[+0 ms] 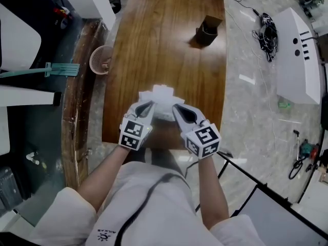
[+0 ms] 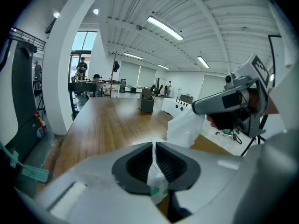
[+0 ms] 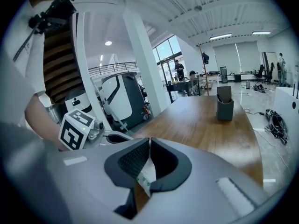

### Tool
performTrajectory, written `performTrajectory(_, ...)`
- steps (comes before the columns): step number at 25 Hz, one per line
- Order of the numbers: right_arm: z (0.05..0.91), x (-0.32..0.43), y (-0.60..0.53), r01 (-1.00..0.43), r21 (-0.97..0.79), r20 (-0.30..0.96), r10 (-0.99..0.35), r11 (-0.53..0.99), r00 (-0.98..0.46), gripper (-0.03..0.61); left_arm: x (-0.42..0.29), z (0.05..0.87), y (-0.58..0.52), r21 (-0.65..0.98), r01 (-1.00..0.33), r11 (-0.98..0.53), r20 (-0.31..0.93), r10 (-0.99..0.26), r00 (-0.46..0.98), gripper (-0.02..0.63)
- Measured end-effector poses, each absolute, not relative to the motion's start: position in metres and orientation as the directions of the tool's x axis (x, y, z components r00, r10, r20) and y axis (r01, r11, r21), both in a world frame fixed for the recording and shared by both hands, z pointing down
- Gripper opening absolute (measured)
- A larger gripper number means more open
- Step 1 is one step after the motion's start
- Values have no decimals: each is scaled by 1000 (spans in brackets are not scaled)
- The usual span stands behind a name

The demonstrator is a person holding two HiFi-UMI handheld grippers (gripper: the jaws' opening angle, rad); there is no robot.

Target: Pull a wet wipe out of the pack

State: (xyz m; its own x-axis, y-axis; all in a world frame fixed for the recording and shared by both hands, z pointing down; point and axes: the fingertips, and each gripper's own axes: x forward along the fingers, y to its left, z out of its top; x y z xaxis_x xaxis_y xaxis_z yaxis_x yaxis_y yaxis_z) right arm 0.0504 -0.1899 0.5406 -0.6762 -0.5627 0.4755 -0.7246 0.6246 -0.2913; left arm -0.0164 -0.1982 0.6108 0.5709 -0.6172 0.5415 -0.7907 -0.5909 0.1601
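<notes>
The white wet wipe pack (image 1: 162, 102) is held just above the near edge of the wooden table (image 1: 154, 45), between my two grippers. My left gripper (image 1: 150, 105) is shut on a thin white edge of the pack with green print (image 2: 157, 183), which runs down between its pads. My right gripper (image 1: 176, 108) is shut on a white sheet with small green marks (image 3: 146, 175). In the left gripper view that sheet (image 2: 186, 127) hangs crumpled below the right gripper (image 2: 198, 107). Whether it is a wipe or pack film I cannot tell.
A dark grey holder (image 1: 207, 31) stands at the table's far end. A pink basket (image 1: 101, 59) and a teal mop (image 1: 51, 69) lie on the floor to the left. On the right are a bundle of cables (image 1: 266, 29) and a white machine (image 1: 300, 55).
</notes>
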Motion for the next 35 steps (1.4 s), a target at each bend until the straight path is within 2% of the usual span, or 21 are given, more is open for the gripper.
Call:
performTrajectory(3, 535, 56, -183, -738, -295, 461, -586, 607, -666, 20, -13, 609, -193, 164, -779, -605, 546, -602, 582, 86)
performTrajectory(13, 516, 70, -165, -775, -273, 417, -656, 571, -630, 21, -6, 589, -174, 140, -758, -638, 521, -603, 604, 94)
performTrajectory(19, 503, 72, -156, -793, -270, 381, -696, 545, -608, 21, -6, 566, -166, 146, -748, -647, 482, -614, 625, 84)
performTrajectory(29, 467, 80, -142, -826, -246, 295, -772, 508, -563, 21, -15, 507, -158, 130, -750, -648, 399, -659, 638, 5)
performTrajectory(35, 439, 87, -128, -855, -216, 231, -826, 472, -514, 21, -29, 470, -158, 114, -758, -642, 332, -695, 638, 5)
